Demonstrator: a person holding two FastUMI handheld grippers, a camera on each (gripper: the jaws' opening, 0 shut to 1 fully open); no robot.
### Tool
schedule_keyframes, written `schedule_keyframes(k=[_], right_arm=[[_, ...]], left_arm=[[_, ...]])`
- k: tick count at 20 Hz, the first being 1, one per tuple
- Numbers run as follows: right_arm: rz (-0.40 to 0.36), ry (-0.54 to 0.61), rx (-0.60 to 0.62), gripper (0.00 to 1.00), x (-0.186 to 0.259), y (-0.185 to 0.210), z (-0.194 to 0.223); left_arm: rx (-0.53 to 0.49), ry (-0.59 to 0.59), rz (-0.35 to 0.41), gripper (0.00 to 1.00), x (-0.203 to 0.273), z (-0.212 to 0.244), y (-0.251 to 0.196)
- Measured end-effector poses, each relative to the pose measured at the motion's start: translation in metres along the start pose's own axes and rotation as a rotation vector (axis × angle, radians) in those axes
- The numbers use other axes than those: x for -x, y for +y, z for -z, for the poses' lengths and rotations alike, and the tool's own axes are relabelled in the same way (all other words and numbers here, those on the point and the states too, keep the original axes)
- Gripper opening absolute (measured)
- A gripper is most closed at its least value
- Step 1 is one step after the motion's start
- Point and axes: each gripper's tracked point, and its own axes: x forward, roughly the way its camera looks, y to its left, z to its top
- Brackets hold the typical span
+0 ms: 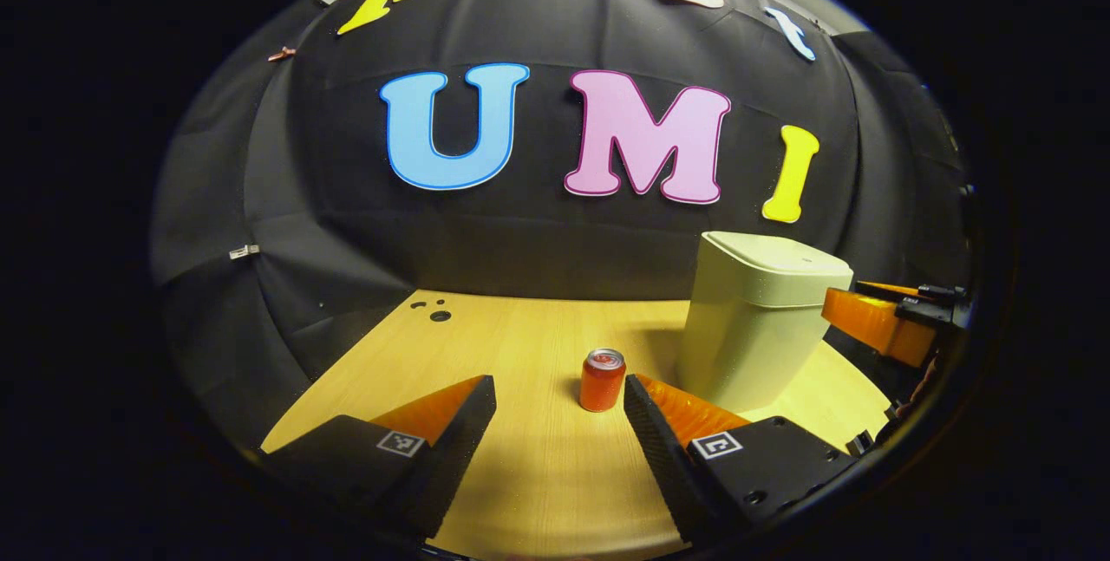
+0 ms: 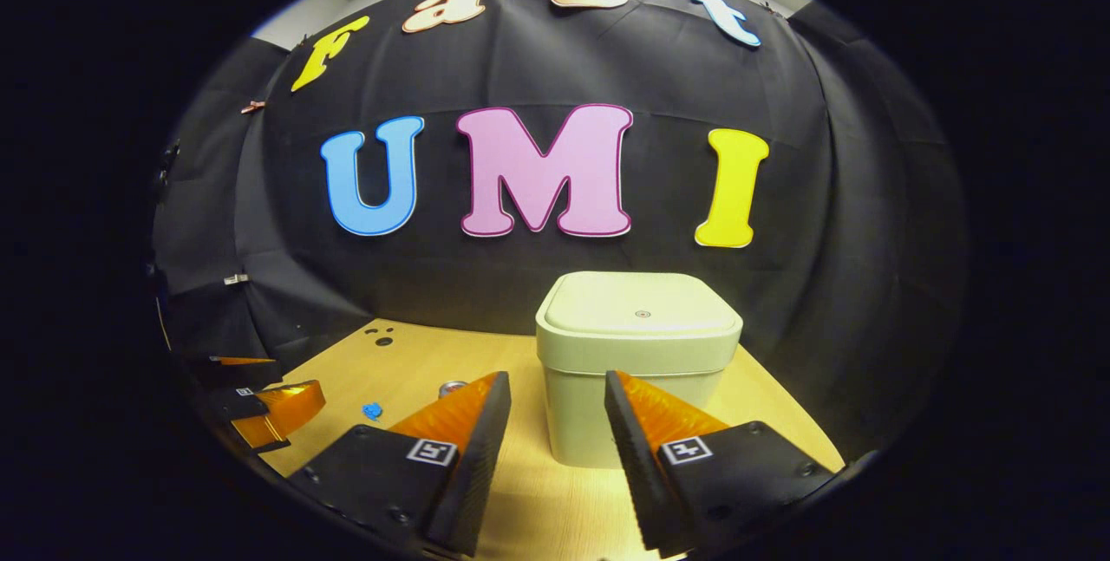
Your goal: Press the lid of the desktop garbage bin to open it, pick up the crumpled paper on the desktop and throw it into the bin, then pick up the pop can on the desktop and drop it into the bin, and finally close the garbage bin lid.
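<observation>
starting at the left of the wooden desktop [image 1: 538, 474], the left gripper [image 1: 559, 409] is held low with its jaws spread wide and nothing between them, aimed at the upright orange pop can [image 1: 602, 380], which stands just ahead of the fingertips and a little left of the bin. in the right gripper view a small blue scrap [image 2: 372, 410] is seen lying on the desktop left of the can's top [image 2: 451, 388]; whether it is the crumpled paper cannot be told. further right, the pale desktop garbage bin [image 2: 637, 370] is faced squarely by the right gripper [image 2: 555, 405], whose jaws are likewise open and empty. the lid [image 2: 639, 305] is seen flat and closed, so the pressing step is judged not yet done, and the right gripper appears placed to reach it.
</observation>
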Motion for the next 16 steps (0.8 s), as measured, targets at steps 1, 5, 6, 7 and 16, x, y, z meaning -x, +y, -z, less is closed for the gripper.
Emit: schedule_keyframes(k=[1, 5, 6, 7, 16], right_arm=[[-0.014, -0.001, 0.003, 0.63, 0.000, 0.004, 0.000], [-0.057, -0.003, 0.015, 0.45, 0.002, 0.014, -0.001], [-0.069, 0.006, 0.017, 0.44, 0.004, 0.018, 0.001], [-0.072, 0.012, 0.020, 0.39, 0.004, 0.018, 0.002], [-0.091, 0.074, -0.019, 0.05, 0.003, 0.022, 0.018]], left_arm=[[-0.002, -0.001, -0.002, 0.96, 0.001, 0.000, 0.001], [-0.006, 0.000, 0.003, 0.96, 0.001, 0.001, -0.001], [-0.005, 0.000, 0.005, 0.96, 0.001, 0.001, -0.001], [-0.007, 0.000, 0.006, 0.96, 0.001, 0.001, -0.001], [-0.020, 0.004, 0.022, 0.96, 0.003, 0.004, -0.007]])
